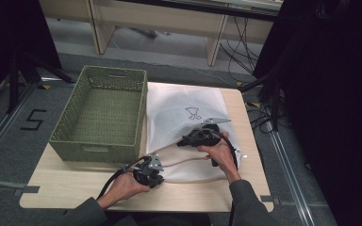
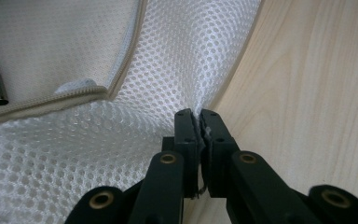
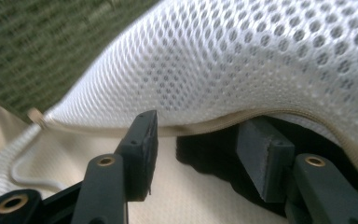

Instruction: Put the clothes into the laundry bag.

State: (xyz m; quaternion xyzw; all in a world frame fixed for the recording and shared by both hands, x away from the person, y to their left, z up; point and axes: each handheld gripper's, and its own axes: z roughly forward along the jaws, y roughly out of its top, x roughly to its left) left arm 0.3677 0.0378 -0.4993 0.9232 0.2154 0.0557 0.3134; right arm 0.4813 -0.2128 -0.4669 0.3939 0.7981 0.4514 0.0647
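on the table, left hand-held gripper (image 2: 199, 122) pinches mesh bag (image 2: 121, 140).

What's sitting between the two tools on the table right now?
The white mesh bag, with its beige zipper edge running across the gap from the left tool toward the right tool, seen in the high view.

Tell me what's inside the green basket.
The green basket looks empty: its perforated floor is bare in the high view. The strip just behind its near wall is hidden. The white mesh bag lies beside it.
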